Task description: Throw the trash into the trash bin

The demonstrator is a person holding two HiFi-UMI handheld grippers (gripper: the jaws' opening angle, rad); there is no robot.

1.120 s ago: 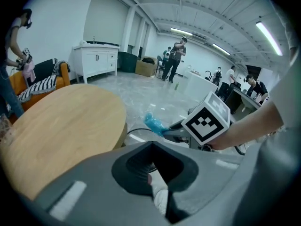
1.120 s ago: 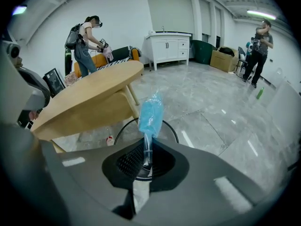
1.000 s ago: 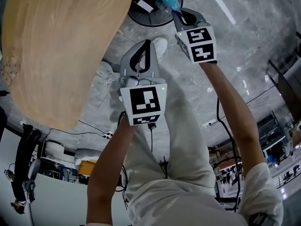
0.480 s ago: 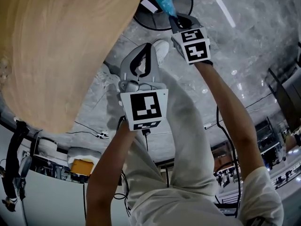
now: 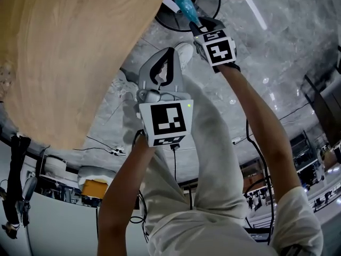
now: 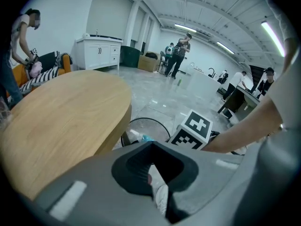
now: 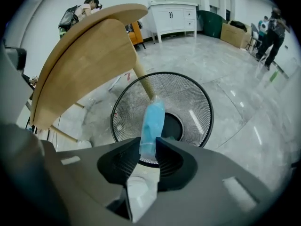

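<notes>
Glossy grey marbled floor (image 5: pixel 277 47) spreads beneath a round, pale wood-grain surface (image 5: pixel 69 52). Beside the surface stands the trash bin (image 7: pixel 188 98), a round basket of fine black wire mesh. The right gripper (image 7: pixel 146 142) points steeply down over its mouth. Its jaws have just been opening, and the blue packet (image 7: pixel 153 124), a slim, crinkly plastic wrapper, stands between their tips above the bin. The left gripper (image 6: pixel 151 143) hangs empty, its jaws together.

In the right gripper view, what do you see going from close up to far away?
Right gripper, its jaws just opening with the blue wrapper between them → bin → white cabinet.
</notes>
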